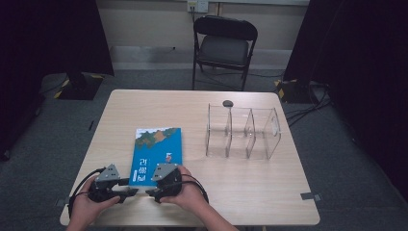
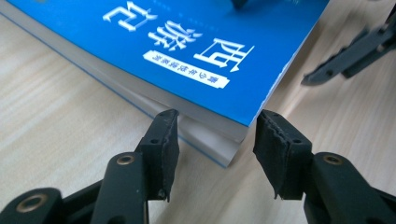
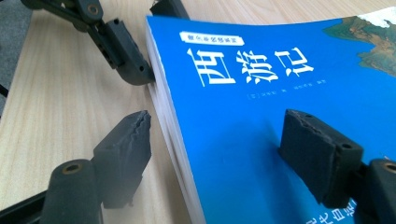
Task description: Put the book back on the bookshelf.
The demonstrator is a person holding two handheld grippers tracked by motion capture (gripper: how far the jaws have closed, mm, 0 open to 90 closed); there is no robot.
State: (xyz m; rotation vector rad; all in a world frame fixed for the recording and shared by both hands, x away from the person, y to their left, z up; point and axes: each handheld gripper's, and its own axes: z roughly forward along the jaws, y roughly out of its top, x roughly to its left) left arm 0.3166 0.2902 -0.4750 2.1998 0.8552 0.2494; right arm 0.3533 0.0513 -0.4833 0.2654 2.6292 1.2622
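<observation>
The blue book (image 1: 158, 155) lies flat at the tabletop's (image 1: 250, 187) six o'clock. The left gripper (image 2: 215, 135) pinches its near corner; the right gripper (image 3: 219, 135) stands spread, one jaw on the cover. Risk: a corner-only pinch could let the heavy book sag and slip out when lifted.

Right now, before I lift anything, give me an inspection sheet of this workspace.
Surface: pale wooden table, level.
Job's things: blue book, flat, cover up, near the front edge.
Clutter: clear three-bay organiser, looks empty, right of the book; small dark disc behind it.
Grippers: left gripper shut across the book's near corner; right gripper open, one jaw over the cover, one beside the page edge.
Cables: gripper cables loop beside the hands.
Surroundings: folding chair, black curtains, floor cables.
</observation>
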